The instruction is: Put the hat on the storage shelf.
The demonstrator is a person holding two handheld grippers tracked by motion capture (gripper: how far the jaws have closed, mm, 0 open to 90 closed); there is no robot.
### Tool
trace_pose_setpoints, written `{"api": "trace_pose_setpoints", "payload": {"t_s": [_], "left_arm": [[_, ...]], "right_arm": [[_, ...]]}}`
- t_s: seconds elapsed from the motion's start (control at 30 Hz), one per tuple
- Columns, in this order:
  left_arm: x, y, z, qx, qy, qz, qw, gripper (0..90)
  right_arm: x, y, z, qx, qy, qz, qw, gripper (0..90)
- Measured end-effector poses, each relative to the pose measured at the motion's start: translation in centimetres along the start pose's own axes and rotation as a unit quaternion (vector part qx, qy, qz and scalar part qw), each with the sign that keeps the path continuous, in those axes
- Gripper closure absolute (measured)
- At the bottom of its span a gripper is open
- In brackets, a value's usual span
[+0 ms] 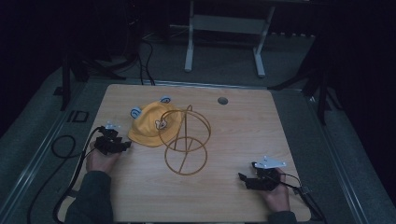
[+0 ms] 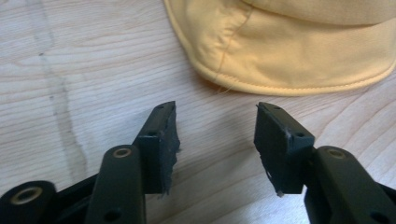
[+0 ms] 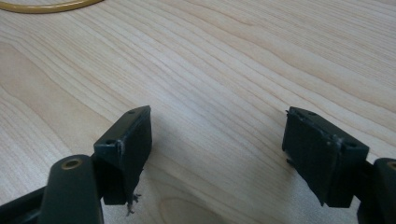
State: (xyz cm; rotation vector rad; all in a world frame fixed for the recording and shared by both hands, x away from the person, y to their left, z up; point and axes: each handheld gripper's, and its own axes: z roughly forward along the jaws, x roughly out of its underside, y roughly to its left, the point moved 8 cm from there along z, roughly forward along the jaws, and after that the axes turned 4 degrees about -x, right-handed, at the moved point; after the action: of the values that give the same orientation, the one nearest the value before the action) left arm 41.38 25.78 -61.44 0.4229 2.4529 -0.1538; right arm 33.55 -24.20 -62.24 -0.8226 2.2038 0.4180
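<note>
I see the bench carrying a gold wire stand at its middle, with the yellow cap lying against the stand's far-left side. My left claw sits just near-left of the cap, jaws apart and empty. My right claw rests near-right, jaws apart too.

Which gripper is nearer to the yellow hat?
Left. The left gripper sits just beside the yellow hat, jaws open toward its brim. The right gripper rests far across the table.
</note>
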Motion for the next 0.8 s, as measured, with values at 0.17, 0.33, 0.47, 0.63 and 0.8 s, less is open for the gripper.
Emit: {"api": "trace_pose_setpoints", "payload": {"t_s": [0.17, 0.33, 0.47, 0.63, 0.8], "left_arm": [[-0.3, 0.1, -1.0, -0.008, -0.011, 0.009, 0.9999, 51.6], [-0.9, -0.3, -2.3, -0.007, -0.009, 0.031, 0.9995, 52.8], [-1.6, -0.5, -3.3, -0.005, -0.014, 0.046, 0.9988, 52.8], [-2.4, -0.8, -4.2, 0.005, -0.018, 0.053, 0.9984, 53.4], [-3.3, -1.0, -4.8, 0.007, -0.017, 0.066, 0.9976, 53.6]], "right_arm": [[0.0, 0.0, 0.0, 0.000, 0.000, 0.000, 1.0000, 24.0], [0.0, 0.0, 0.0, 0.000, 0.000, 0.000, 1.0000, 23.9], [0.0, 0.0, 0.0, -0.001, 0.000, -0.001, 1.0000, 23.5], [0.0, -0.1, 0.0, -0.002, 0.001, -0.002, 1.0000, 23.2], [0.0, -0.1, 0.0, -0.002, 0.001, -0.002, 1.0000, 23.1]]}}
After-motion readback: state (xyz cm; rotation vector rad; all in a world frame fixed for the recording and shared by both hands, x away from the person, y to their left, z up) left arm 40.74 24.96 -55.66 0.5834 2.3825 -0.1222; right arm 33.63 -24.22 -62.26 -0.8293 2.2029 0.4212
